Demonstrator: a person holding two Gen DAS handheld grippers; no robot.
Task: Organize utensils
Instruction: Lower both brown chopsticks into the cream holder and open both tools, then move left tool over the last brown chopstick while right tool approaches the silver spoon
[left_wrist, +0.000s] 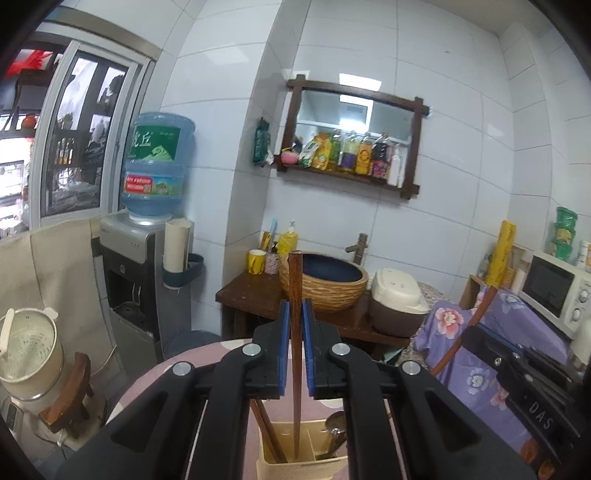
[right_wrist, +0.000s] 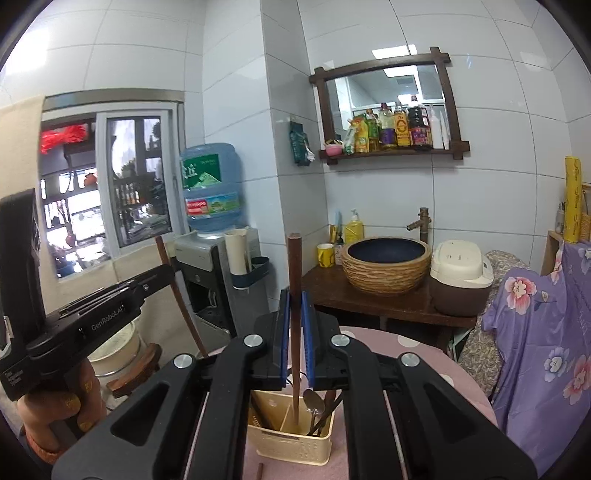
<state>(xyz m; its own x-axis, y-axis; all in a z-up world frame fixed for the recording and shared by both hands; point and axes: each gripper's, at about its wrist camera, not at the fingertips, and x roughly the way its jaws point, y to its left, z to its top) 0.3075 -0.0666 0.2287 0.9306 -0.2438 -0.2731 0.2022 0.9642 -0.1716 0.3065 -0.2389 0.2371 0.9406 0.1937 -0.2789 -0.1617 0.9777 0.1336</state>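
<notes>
My left gripper (left_wrist: 295, 314) is shut on a brown wooden chopstick (left_wrist: 295, 332) held upright; its lower end reaches into a cream divided utensil holder (left_wrist: 303, 461) on the pink table, beside other chopsticks (left_wrist: 267, 432) and a metal spoon (left_wrist: 334, 428). My right gripper (right_wrist: 294, 306) is shut on another dark wooden chopstick (right_wrist: 294, 325), upright, its tip down in the cream holder (right_wrist: 291, 439), next to spoons (right_wrist: 316, 406). The left gripper (right_wrist: 110, 306) with its chopstick shows at the left of the right wrist view. A further chopstick end (right_wrist: 259, 470) lies on the table.
The pink dotted tablecloth (right_wrist: 406, 354) covers a round table. Behind it stand a dark wooden counter (right_wrist: 388, 306) with a woven basin (right_wrist: 386, 264), a rice cooker (right_wrist: 460, 280) and a water dispenser (right_wrist: 210, 258). A purple floral cloth (right_wrist: 546, 332) hangs at the right.
</notes>
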